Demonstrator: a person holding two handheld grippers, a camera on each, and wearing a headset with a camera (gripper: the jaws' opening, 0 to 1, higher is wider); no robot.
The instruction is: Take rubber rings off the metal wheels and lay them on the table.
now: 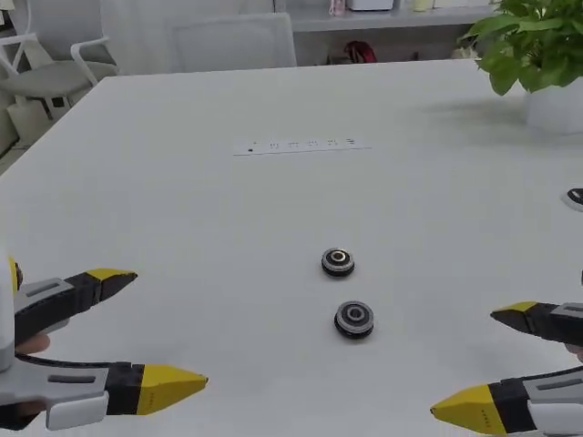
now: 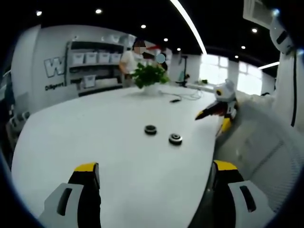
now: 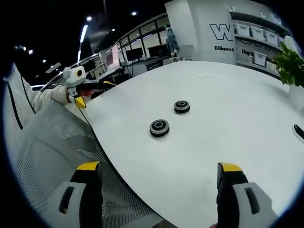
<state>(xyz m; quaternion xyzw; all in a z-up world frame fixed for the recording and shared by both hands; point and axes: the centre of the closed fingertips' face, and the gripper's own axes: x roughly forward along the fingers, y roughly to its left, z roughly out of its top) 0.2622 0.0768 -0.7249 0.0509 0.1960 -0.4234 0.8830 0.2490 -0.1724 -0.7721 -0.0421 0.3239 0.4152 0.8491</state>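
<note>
The right hand-held gripper has its yellow-tipped jaws spread wide with nothing between them, pointing out across the white counter. The nearer metal wheel and the farther metal wheel both sit flat out there, close together but not touching. Each has a black rubber ring around it. Over on the left, the left hand-held gripper sits by the counter's edge, and there's a potted plant far right.

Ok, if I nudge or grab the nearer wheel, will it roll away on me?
The nearer wheel lies flat on the table, so a nudge would probably slide it, not roll it. Its dark rubber ring may drag. Its centre looks metal, so likely stiff and heavy for its size; tipped on edge, it could roll.
</note>
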